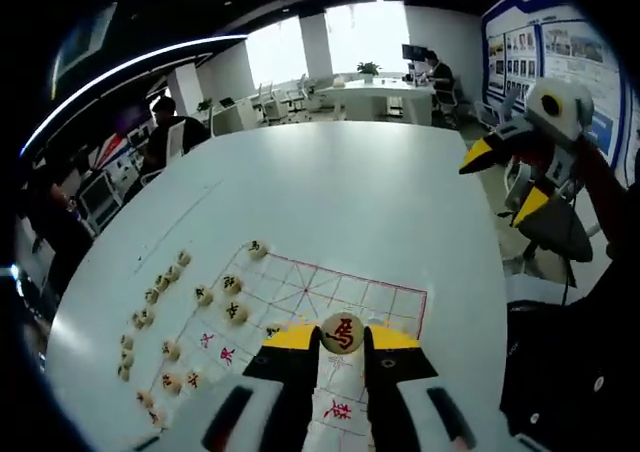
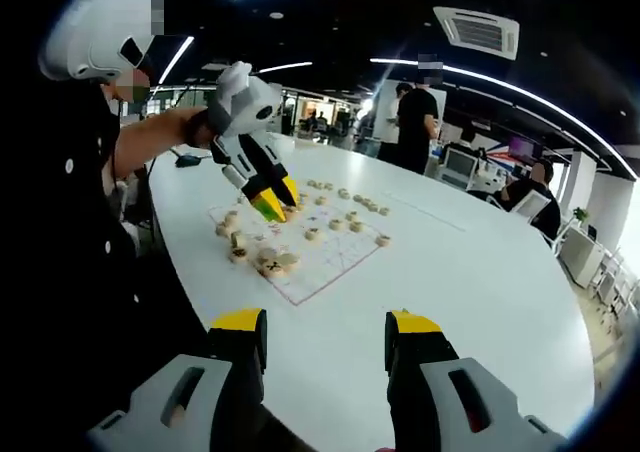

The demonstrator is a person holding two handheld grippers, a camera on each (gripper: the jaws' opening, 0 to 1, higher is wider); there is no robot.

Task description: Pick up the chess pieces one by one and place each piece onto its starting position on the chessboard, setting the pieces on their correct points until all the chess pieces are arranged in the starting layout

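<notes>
My left gripper (image 1: 343,338) is shut on a round wooden chess piece with a red character (image 1: 343,333), held above the near edge of the chessboard sheet (image 1: 385,302), which is white with red lines. Several pieces (image 1: 232,298) stand on the board's left part. A loose row of pieces (image 1: 150,300) lies off the board further left. My right gripper (image 1: 505,180) hangs open at the upper right, off the table. In the right gripper view my right gripper (image 2: 326,324) is open with nothing in it, and the left gripper (image 2: 278,200) hovers over the board (image 2: 325,267).
The large white oval table (image 1: 340,192) stretches far beyond the board. A person's arm and body (image 2: 70,202) sit at the table's left side. Other people (image 2: 412,122) stand behind the table, and desks and chairs (image 1: 380,92) fill the office.
</notes>
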